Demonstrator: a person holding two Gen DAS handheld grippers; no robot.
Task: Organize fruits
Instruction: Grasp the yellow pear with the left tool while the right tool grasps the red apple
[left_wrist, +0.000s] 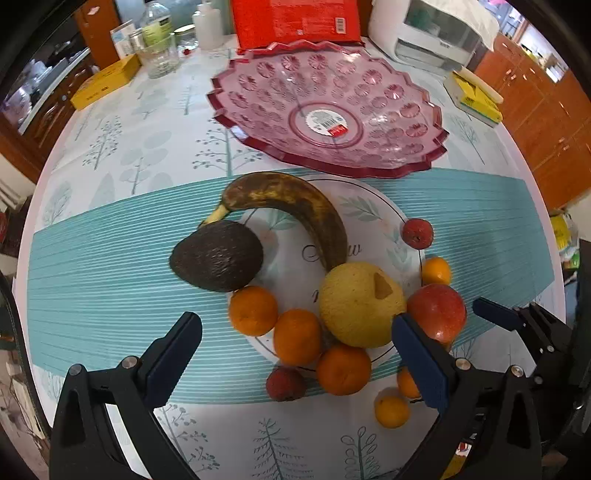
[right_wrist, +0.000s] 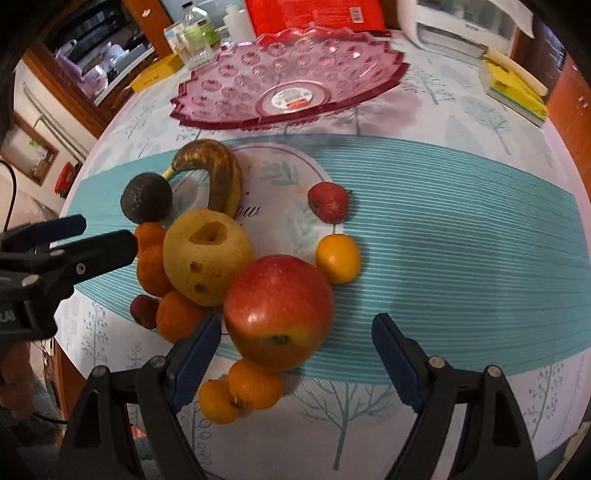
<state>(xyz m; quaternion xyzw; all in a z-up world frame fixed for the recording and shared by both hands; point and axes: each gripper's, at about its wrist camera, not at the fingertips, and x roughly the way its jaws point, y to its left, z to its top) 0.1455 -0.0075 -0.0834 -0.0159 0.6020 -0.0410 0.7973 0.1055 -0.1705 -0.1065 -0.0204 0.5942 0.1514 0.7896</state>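
Both grippers, left (left_wrist: 295, 347) and right (right_wrist: 295, 339), stand wide open, gripping nothing. Right fingers flank the apple (right_wrist: 279, 312), which partly hides 2 oranges (right_wrist: 255, 384) below. Touching the apple, the pear (right_wrist: 207, 254) sits ahead of the left fingers. Beyond the apple stands the empty bowl (right_wrist: 236, 81).

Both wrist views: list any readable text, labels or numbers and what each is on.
"ow": tail of a script word on the tablecloth; the rest is hidden by fruit.
Sticker in the pink bowl: barcode and print, too small to read.
Red bag: barcode label, unreadable.
Yellow box: dark print, blurred.
Yellow pack: label too small to read.
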